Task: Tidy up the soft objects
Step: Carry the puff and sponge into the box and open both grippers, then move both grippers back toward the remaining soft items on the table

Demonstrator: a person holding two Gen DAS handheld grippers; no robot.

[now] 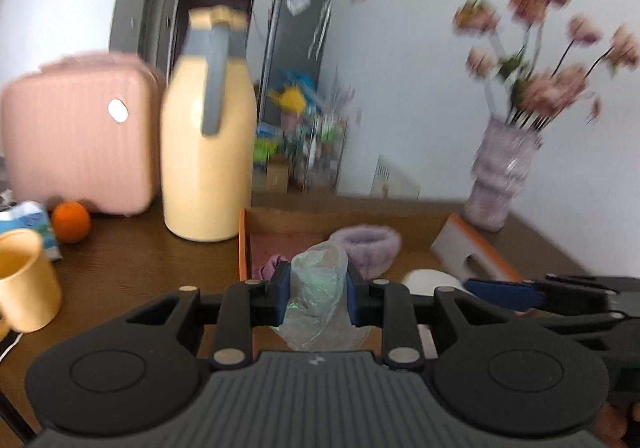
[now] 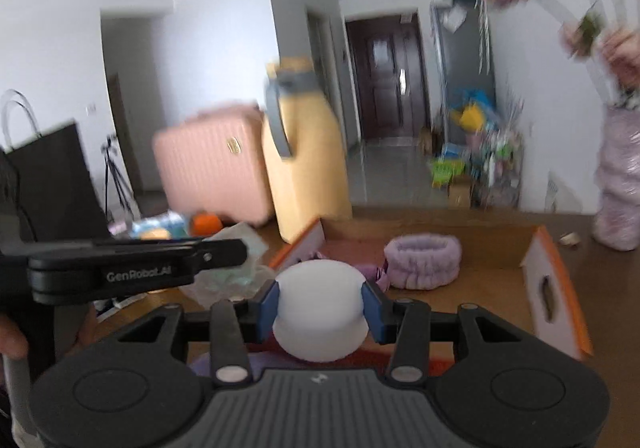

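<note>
Above the near edge of the cardboard box [image 2: 556,280], where a purple headband [image 2: 422,260] already lies, I hold a crumpled sheer bag [image 1: 318,296] in my left gripper [image 1: 318,298] and a white foam piece [image 2: 320,312] in my right gripper [image 2: 320,308], neither yet deposited.

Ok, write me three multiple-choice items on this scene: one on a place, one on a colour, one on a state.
1. Where does the purple headband lie?
A. in the open box
B. on the pink suitcase
C. in the cup

2. What colour is the tall jug?
A. green
B. pale yellow
C. black

3. What is between the right claw pads?
A. nothing
B. an orange
C. a white foam piece

Answers: A, the headband sits on the box floor; B, the jug body is pale yellow with a grey handle; C, both blue pads press the white piece.
</note>
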